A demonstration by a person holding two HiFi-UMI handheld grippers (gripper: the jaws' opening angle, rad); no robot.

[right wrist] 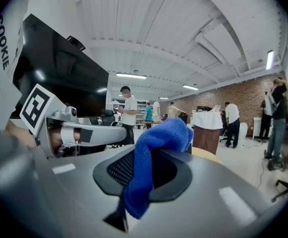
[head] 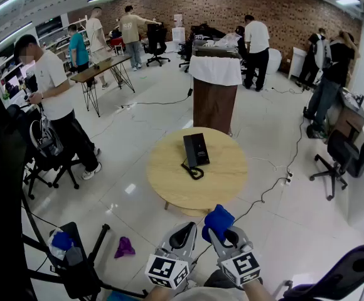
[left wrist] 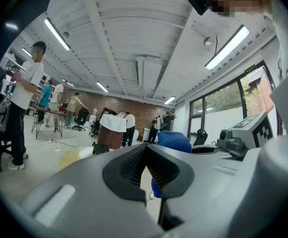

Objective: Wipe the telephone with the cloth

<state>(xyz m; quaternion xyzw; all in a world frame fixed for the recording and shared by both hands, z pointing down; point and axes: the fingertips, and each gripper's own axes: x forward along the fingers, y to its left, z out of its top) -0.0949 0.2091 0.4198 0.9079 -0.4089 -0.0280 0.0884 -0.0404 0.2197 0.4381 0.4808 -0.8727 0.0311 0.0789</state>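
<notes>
Just short of the worktop (head: 169,187) with the telephone (head: 196,149), right gripper (head: 224,234) fingers pinch the cloth (head: 218,221); left gripper (head: 183,232) fingers meet, empty.

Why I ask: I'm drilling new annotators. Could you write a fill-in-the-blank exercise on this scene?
1. The right gripper is shut on a ____ cloth.
2. The telephone lies on a ____ wooden table.
3. The left gripper is shut and holds ____.
Missing words: blue; round; nothing.
</notes>
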